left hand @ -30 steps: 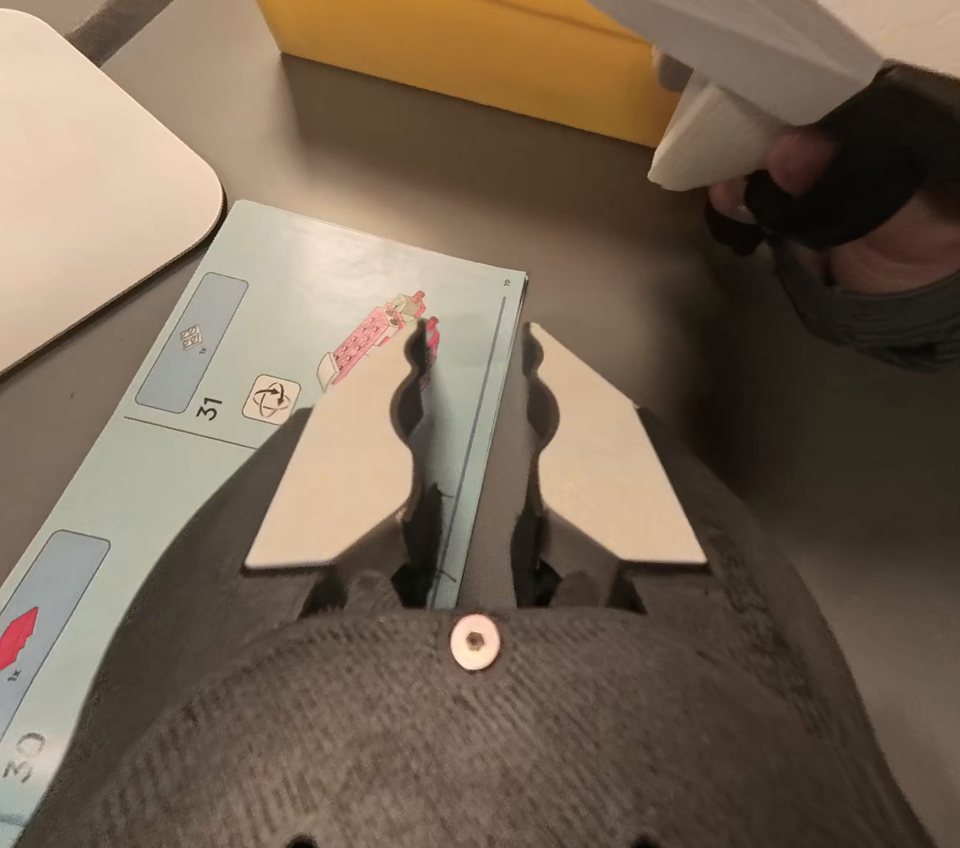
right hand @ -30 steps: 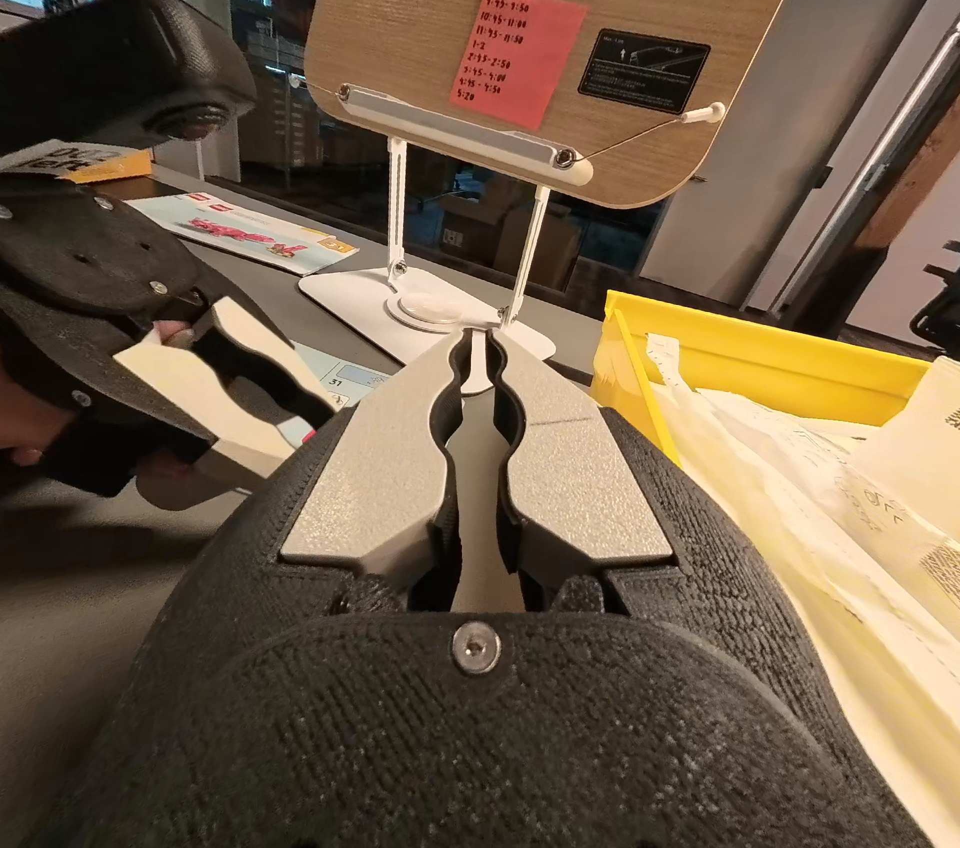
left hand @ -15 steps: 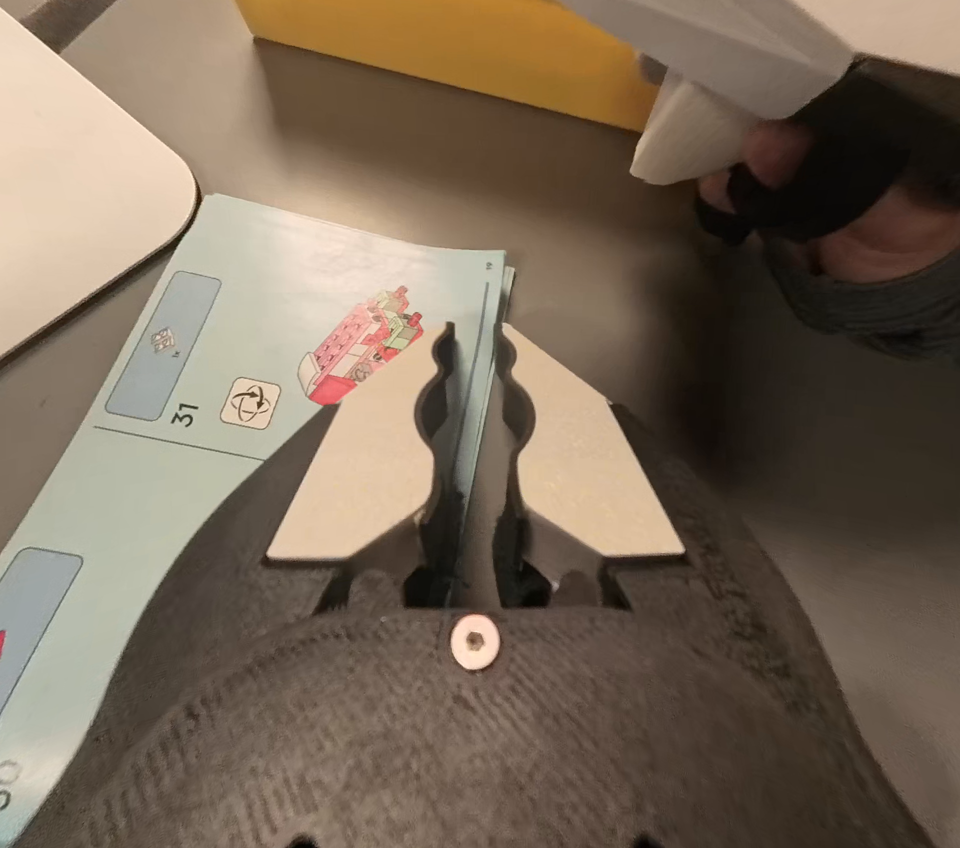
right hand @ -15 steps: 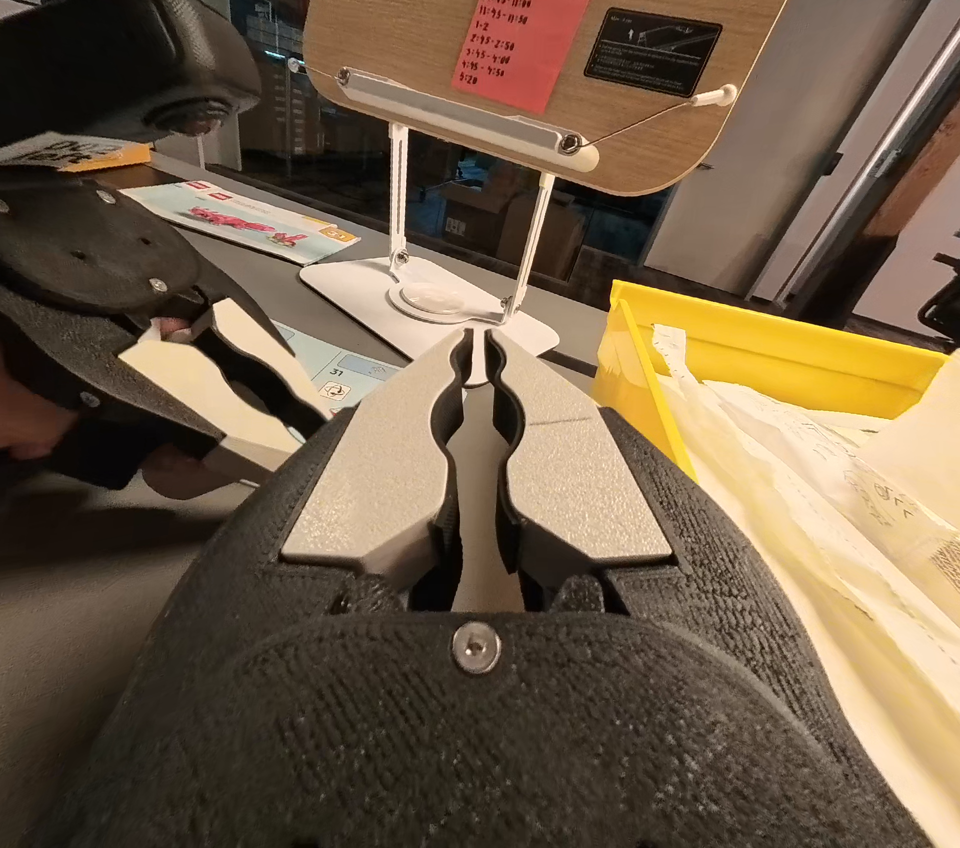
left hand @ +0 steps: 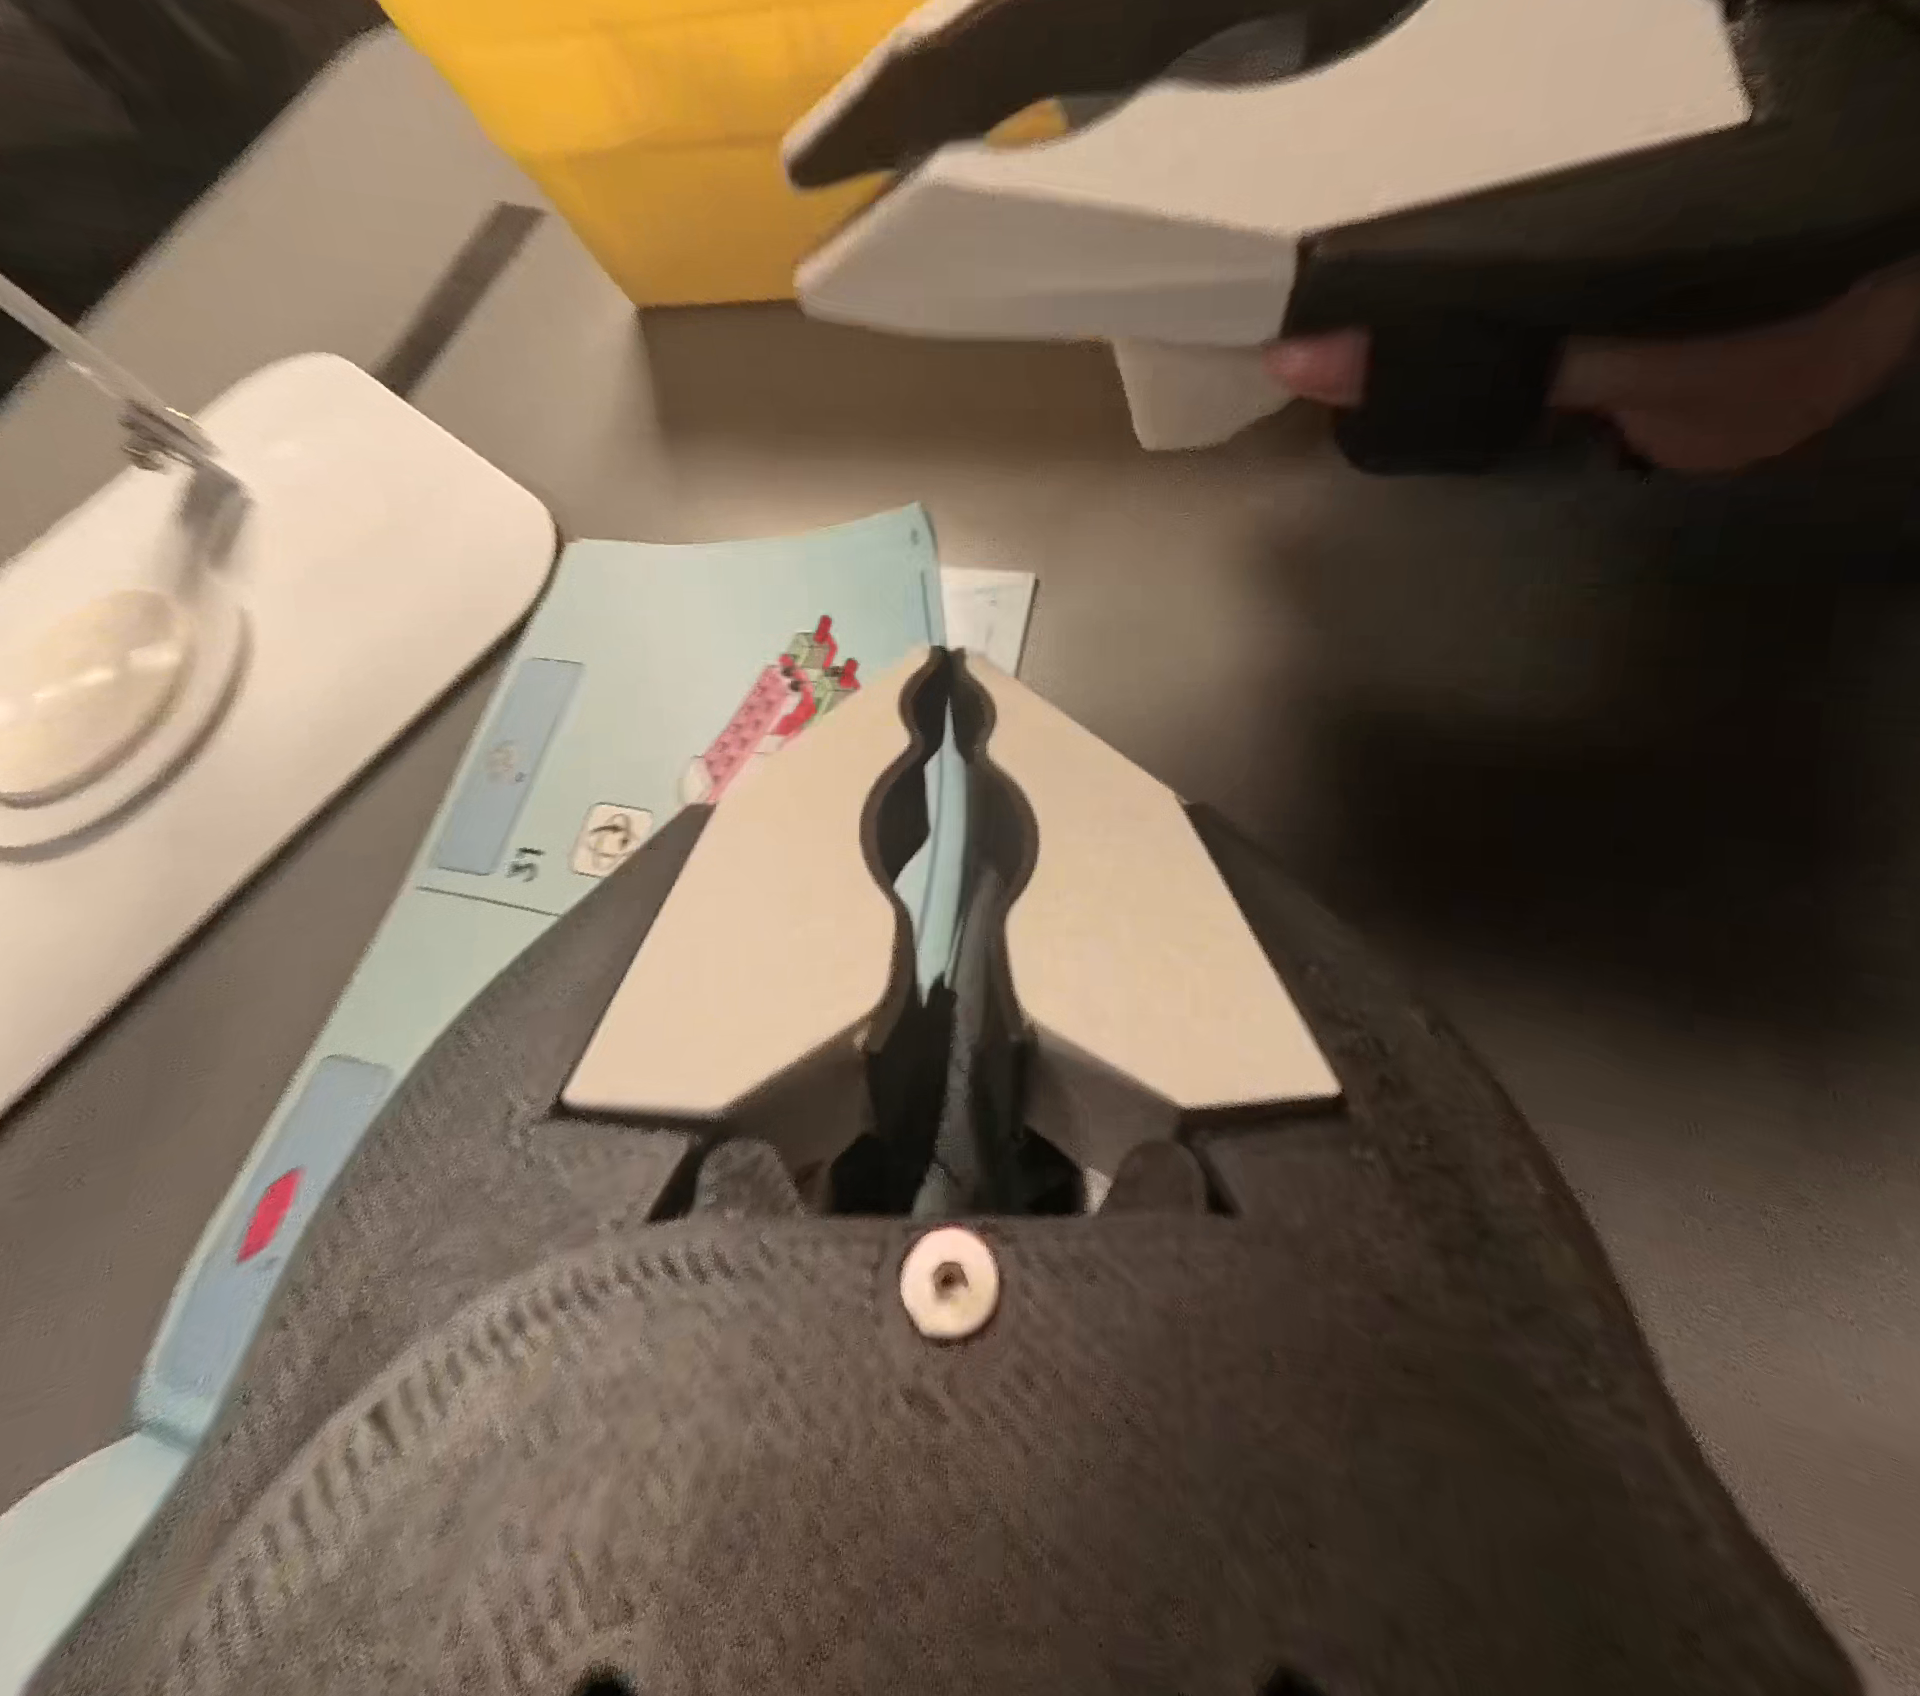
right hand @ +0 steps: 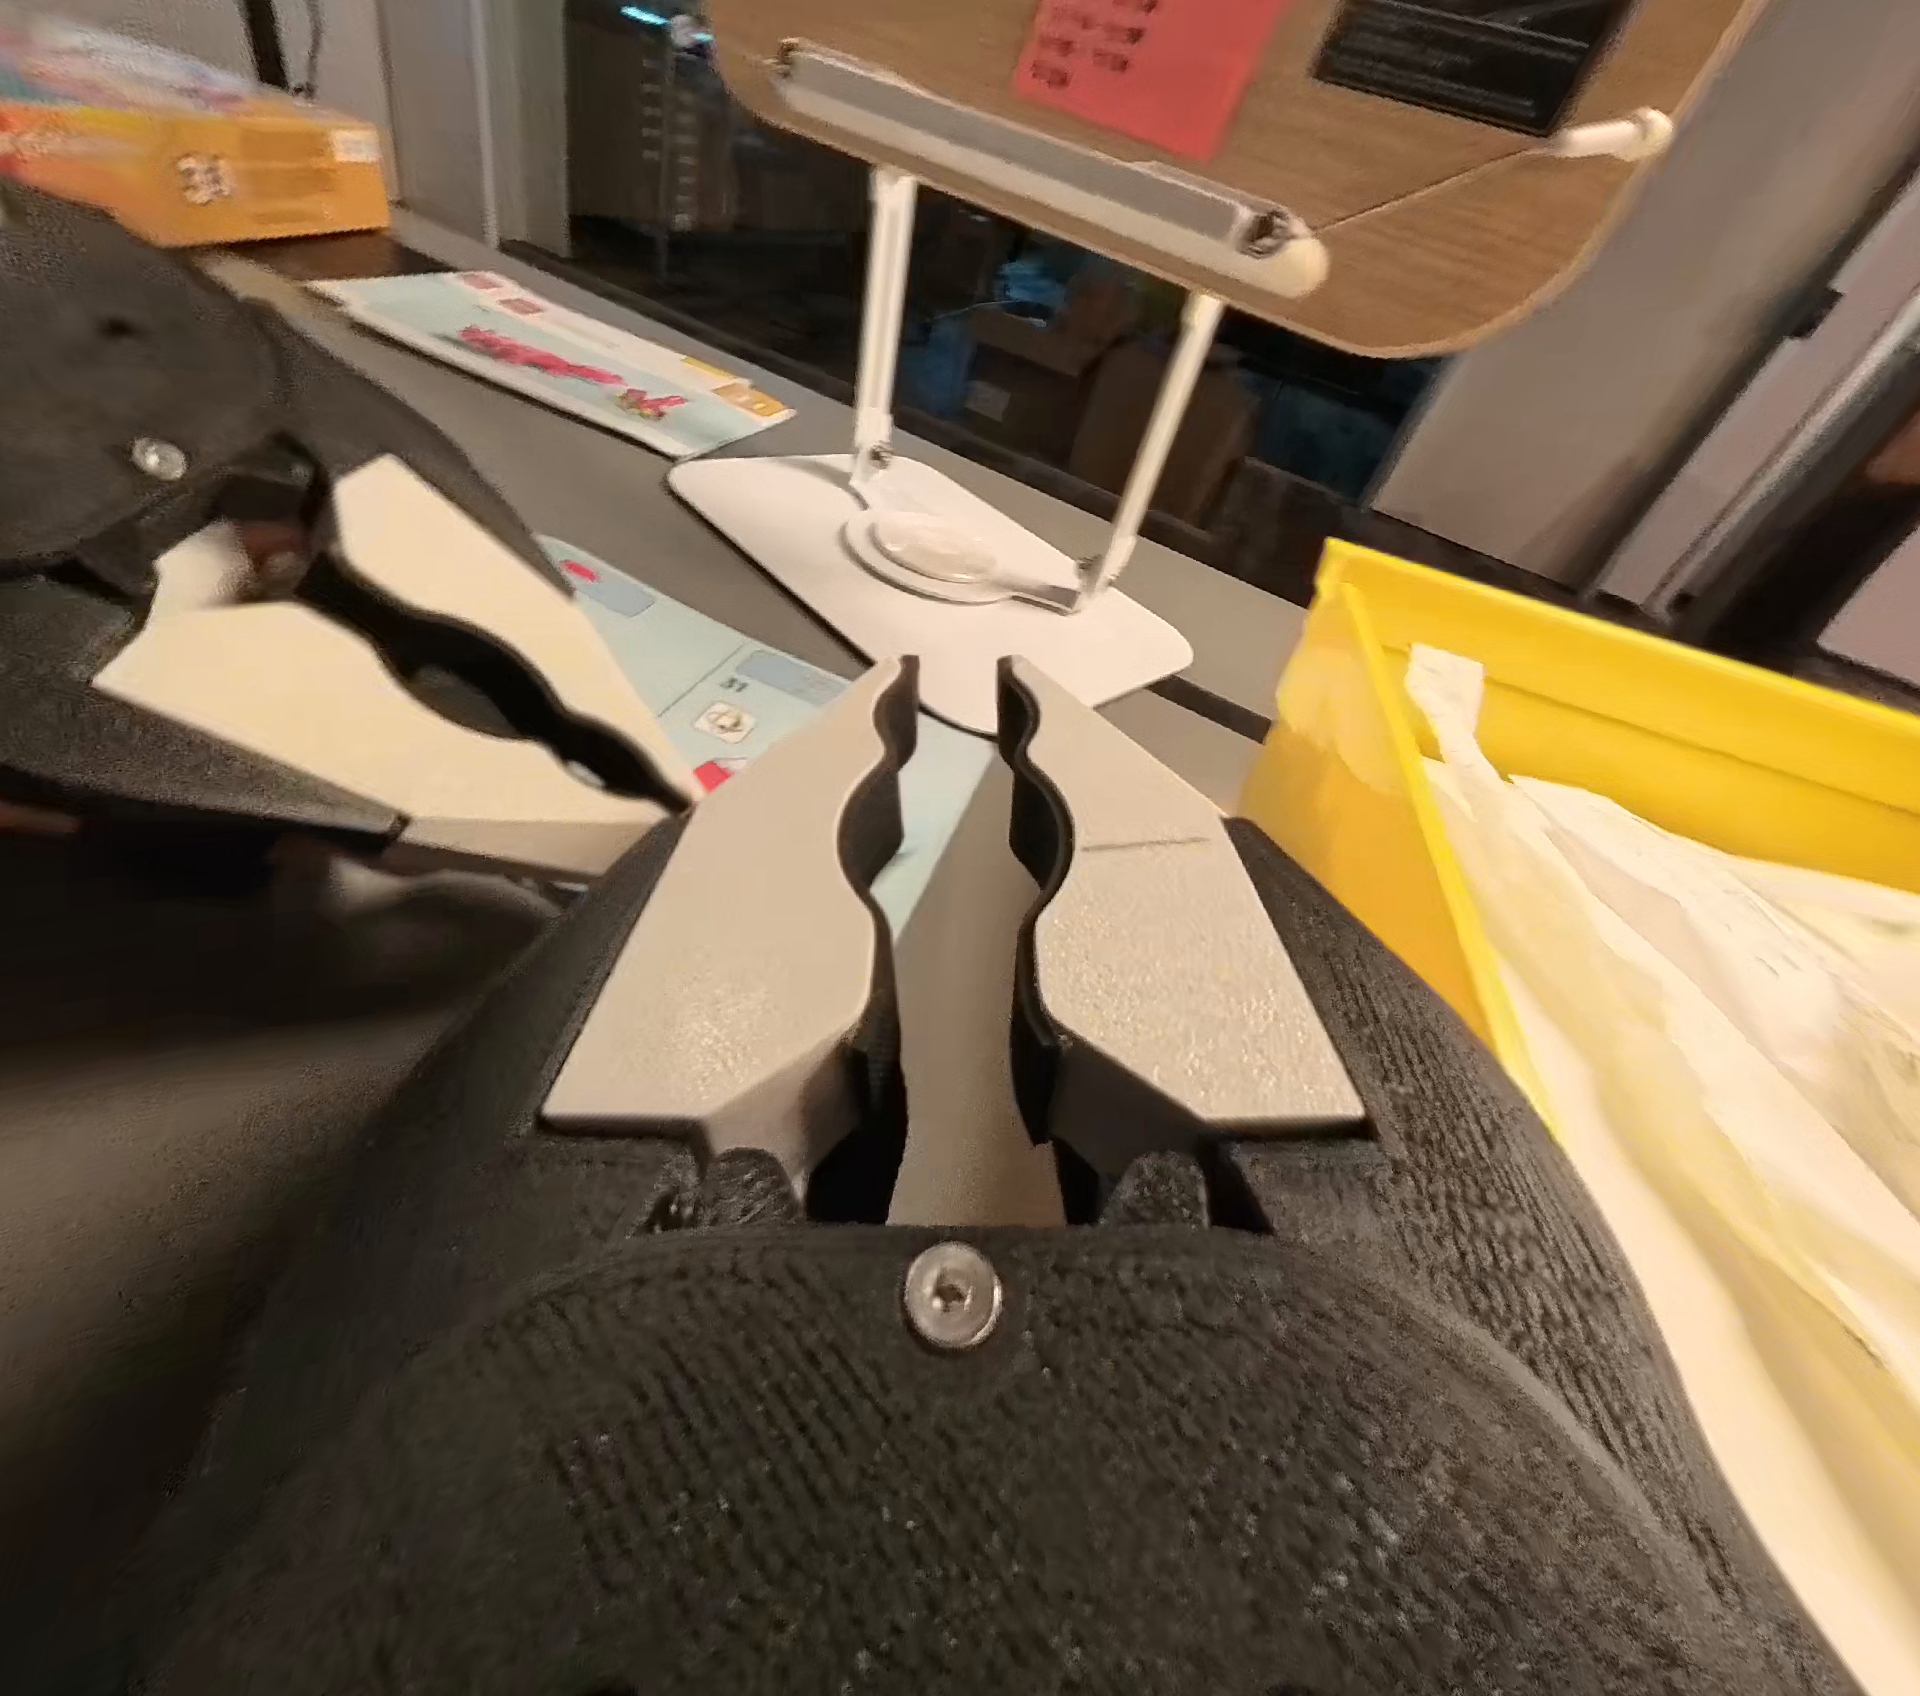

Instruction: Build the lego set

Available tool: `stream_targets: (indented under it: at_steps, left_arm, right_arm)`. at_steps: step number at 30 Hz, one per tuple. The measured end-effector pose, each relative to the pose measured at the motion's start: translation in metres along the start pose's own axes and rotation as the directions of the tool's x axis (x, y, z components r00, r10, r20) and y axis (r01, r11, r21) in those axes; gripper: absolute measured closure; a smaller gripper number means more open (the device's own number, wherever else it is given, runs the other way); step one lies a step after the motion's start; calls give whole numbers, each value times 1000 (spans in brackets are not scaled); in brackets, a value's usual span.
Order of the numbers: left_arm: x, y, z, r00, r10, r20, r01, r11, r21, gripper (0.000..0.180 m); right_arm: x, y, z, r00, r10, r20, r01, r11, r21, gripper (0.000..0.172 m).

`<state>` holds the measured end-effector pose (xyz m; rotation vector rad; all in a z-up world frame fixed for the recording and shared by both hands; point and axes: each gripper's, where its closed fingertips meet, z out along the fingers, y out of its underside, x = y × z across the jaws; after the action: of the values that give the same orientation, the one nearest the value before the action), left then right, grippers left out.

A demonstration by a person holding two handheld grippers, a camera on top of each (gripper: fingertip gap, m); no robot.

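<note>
The left gripper [left hand: 948, 659] is clamped on the right edge of a pale blue booklet page [left hand: 665, 670], which curves up off the grey table [left hand: 1195, 524]. The page shows a pink-and-red brick model, grey-blue boxes and a small icon; a white page [left hand: 992, 607] peeks out beneath it. Left of the booklet lies the white stand base [left hand: 343, 566]; beyond the booklet sits a yellow bin [left hand: 665, 46] holding pale bags [right hand: 1662, 919]. The right gripper [right hand: 951, 670] hovers above the booklet's far right, fingers apart and bare.
</note>
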<state>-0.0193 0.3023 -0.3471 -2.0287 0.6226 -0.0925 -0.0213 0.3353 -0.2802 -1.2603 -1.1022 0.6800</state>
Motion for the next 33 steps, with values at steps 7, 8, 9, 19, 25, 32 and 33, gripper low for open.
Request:
stream_targets:
  at_steps: [7, 8, 9, 19, 25, 32, 33]
  left_arm:
    - [-14, -8, -14, 979, 131, 155, -140, 989, 49, 180]
    - [-14, -6, -13, 978, 137, 155, -145, 989, 40, 180]
    - [-15, -4, -12, 978, 140, 153, -147, 989, 33, 180]
    - [-15, -3, -15, 971, 184, 151, -193, 980, 48, 180]
    - [-11, -2, -13, 969, 214, 126, -222, 974, 49, 180]
    - [-8, -2, -12, 965, 237, 116, -244, 968, 51, 180]
    - [-8, -1, -12, 964, 238, 114, -245, 968, 51, 180]
  right_arm:
    - [-47, 3, -2, 914, -365, 178, 362, 931, 53, 145]
    - [-48, 4, -2, 906, -384, 179, 381, 923, 54, 144]
    - [-49, 5, -3, 903, -387, 186, 384, 922, 52, 142]
    - [-47, 23, -2, 866, -436, 244, 451, 892, -6, 129]
    - [-49, 34, 0, 798, -556, 234, 579, 815, -38, 134]
    - [-48, 40, 3, 755, -616, 227, 642, 764, -62, 127]
    - [-50, 41, 2, 752, -615, 235, 643, 763, -61, 127]
